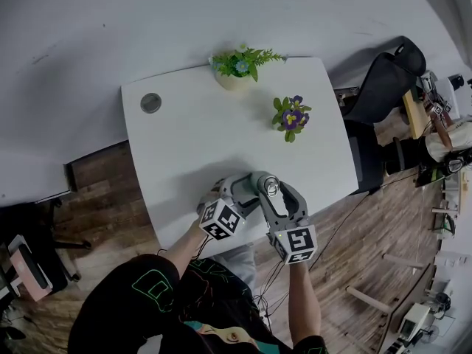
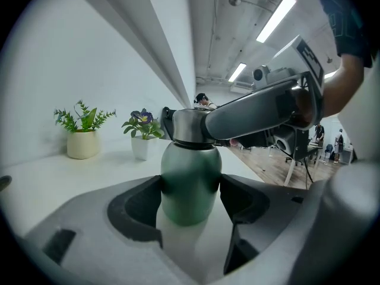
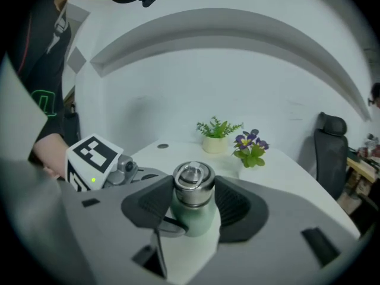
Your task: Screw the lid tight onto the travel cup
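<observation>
Now | left tongs (image 2: 190, 190): clamped on green travel cup (image 2: 190, 159) body | right tongs (image 3: 193, 202): gripping its lid (image 3: 193, 181)

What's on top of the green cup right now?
The steel lid, ring on top, held in the right gripper. Its threads and the mouth of the cup are covered.

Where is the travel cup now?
Head view, lower centre: travel cup at the near table edge, body in the left tongs, lid in the right tongs.
</observation>
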